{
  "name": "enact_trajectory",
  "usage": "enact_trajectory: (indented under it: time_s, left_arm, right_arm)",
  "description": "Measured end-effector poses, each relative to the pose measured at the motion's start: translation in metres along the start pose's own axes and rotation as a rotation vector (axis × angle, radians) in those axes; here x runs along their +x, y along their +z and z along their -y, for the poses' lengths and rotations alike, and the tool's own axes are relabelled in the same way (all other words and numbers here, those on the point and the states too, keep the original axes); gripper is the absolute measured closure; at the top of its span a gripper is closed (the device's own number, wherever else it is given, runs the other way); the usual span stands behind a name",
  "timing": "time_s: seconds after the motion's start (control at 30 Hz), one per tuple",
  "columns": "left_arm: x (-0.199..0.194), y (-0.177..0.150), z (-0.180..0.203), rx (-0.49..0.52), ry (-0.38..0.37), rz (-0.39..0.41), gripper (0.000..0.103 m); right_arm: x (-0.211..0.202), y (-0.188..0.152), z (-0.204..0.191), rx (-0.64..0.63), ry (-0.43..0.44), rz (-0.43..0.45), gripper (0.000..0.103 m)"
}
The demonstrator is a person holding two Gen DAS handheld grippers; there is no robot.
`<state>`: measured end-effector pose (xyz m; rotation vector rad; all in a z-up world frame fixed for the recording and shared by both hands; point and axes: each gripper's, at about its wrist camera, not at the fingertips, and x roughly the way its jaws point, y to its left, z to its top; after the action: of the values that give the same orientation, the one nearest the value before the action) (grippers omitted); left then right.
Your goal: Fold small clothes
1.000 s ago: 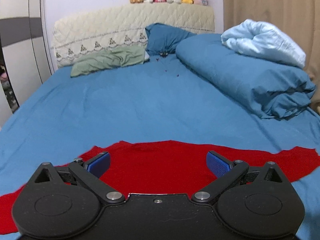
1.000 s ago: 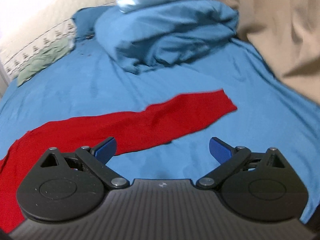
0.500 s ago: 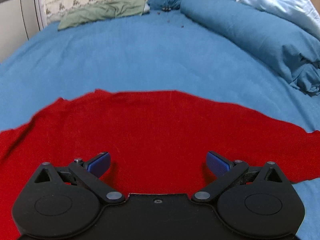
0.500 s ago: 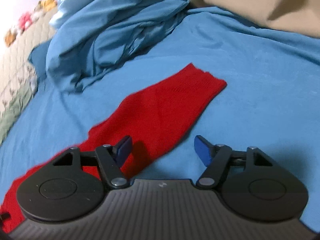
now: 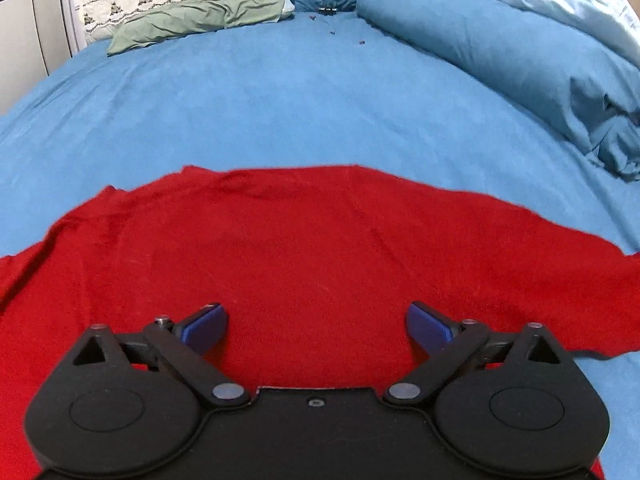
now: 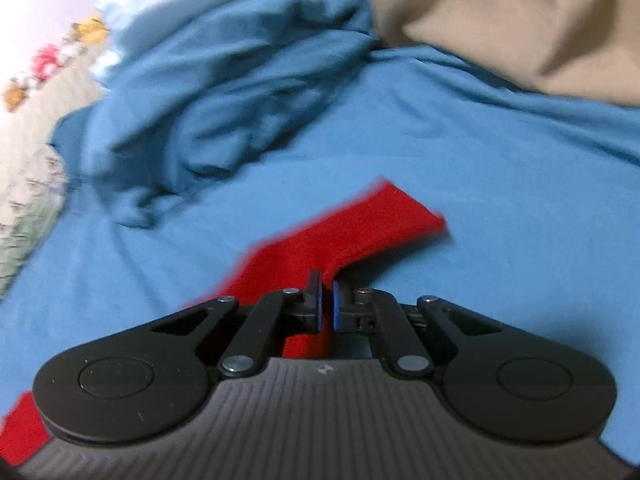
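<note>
Red garment (image 5: 320, 248) spread flat on blue bedsheet (image 5: 280, 112), long axis running 9 to 3 o'clock across left wrist view. Sleeve (image 6: 360, 228) reaching toward 1 o'clock in right wrist view, cuff end lying flat on sheet.

Right gripper (image 6: 327, 304) clenched on lower edge of sleeve, red fabric pinched between the blue pads, some way back from the cuff. Picture blurred; depth of bite hard to judge.

Left gripper (image 5: 316, 326) released, jaws standing wide, hovering over garment body near its close hem. No fabric between the pads; contact with cloth not clear.

Right hand nearer to sleeve, already holding it. Likely next move, as a judgement: carry sleeve inward across the body toward 9 o'clock, left gripper pinning or taking the hem.

Open room: bare sheet all along 12 o'clock beyond garment's far edge. Bunched blue duvet (image 5: 500, 60) at 1 to 2 o'clock, well apart. Green pillow (image 5: 200, 16) at 11 o'clock, far off. Beige curtain (image 6: 520, 20) at 1 o'clock in right view, clear of sleeve.

Risk: thin bite slipping on lift.
</note>
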<state>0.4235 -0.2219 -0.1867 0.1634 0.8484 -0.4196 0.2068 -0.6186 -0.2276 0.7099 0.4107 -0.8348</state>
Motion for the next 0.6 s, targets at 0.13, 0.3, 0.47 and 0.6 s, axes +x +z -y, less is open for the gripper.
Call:
enact_trajectory:
  time_s: [0.13,0.3,0.47,0.6]
  left_arm:
    - [-0.034,0.017,-0.028,-0.054,-0.024,0.047,0.003]
    - [-0.084,0.026,-0.081,-0.106,0.043,0.157,0.001]
    - [-0.112,0.018,-0.133,-0.129,0.170,0.199,0.000]
    - [-0.105,-0.003,-0.162,-0.164,0.173,0.164,0.000]
  right_arm:
    - [-0.031,0.020,-0.058,-0.036,0.190,0.038,0.083]
    - [-0.070,0.003,-0.180,-0.193,0.582,0.004,0.083]
    - [-0.080,-0.104,-0.290,-0.436,0.895,-0.164,0.083]
    - [-0.072,-0.219,-0.325,-0.692,0.906,-0.326,0.083]
